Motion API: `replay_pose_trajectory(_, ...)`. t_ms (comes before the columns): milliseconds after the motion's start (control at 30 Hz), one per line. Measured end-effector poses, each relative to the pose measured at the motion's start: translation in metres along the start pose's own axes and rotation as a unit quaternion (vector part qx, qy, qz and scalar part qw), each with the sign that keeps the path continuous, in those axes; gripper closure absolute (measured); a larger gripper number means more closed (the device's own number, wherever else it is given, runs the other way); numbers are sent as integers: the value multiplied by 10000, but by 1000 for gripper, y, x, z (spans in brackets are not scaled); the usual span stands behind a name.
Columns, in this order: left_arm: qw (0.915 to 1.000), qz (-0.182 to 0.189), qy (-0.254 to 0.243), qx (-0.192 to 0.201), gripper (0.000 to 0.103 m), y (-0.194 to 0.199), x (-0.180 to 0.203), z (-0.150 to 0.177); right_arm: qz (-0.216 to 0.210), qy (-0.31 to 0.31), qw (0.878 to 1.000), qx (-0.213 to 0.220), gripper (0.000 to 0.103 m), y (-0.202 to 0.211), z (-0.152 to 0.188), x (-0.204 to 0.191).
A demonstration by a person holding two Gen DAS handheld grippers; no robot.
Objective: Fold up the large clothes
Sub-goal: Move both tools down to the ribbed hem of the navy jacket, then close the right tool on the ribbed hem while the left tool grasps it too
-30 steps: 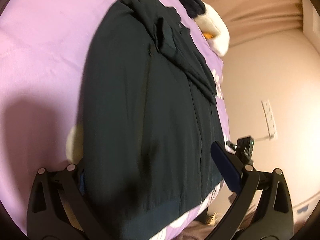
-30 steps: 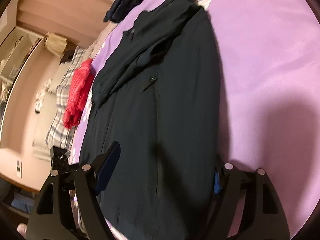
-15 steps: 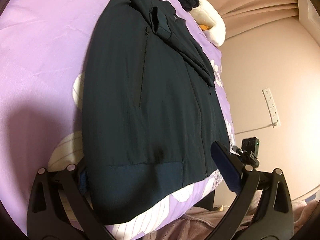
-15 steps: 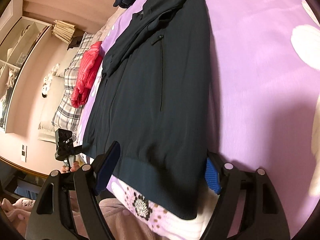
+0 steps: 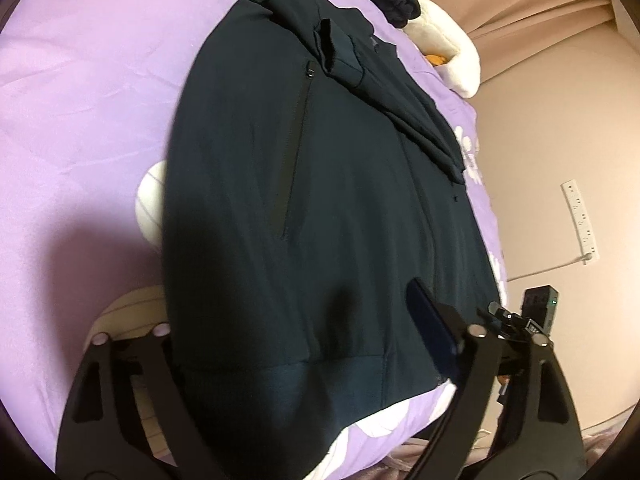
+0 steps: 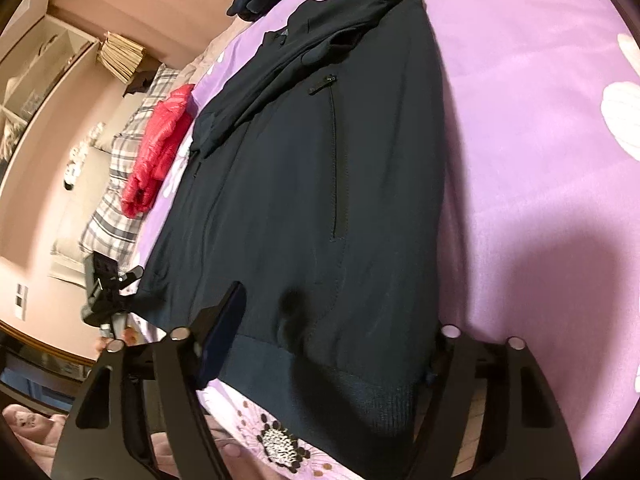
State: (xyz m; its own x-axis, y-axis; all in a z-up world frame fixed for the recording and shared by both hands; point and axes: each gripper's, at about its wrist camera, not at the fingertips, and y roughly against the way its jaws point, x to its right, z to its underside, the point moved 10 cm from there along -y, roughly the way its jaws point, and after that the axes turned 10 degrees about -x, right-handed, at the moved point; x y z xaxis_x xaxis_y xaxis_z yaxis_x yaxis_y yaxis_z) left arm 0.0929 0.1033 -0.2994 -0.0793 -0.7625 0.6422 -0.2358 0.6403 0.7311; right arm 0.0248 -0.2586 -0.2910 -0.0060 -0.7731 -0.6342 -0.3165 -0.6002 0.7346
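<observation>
a home bedroom. a bed (image 5: 80, 80) with a purple flower-print cover fills both views, with a plaid pillow (image 6: 116, 184) and a red garment (image 6: 160, 144) along one side. beige curtains (image 5: 540, 12) hang by a pink wall, a white power strip (image 5: 580, 216) is fixed to it, and shelving (image 6: 36, 80) stands in the corner.

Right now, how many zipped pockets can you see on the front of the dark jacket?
1. A zipped pocket runs lengthwise down the jacket front, toward the open purple bedspread side. Another may be hidden under the folded sleeve.
</observation>
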Motion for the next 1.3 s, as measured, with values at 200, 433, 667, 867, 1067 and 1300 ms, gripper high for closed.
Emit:
replay_pose_trajectory(200,9992,-70,367,120,55,6,-18,0,206,-116,9996,157,67,3,2,11)
replay_pose_trajectory(433,9964,37,822,225,78,12,-29,2,91,18,9991,409,84,3,-5,-7)
replay_pose_trajectory(667,9944,613,760,414,85,25,-1,-6,-216,183,9973,677,86,15,-17,-33)
replay_pose_trajectory(867,9962,552,308,594,88,37,34,-12,-524,311,9937,938,86,24,-26,-53)
replay_pose_trajectory(1067,9961,460,90,745,89,42,54,-15,-822,435,9885,1196,88,34,-35,-71)
replay_pose_trajectory(1300,9962,358,-59,792,90,44,64,-17,-1000,499,9849,1319,89,44,-41,-76)
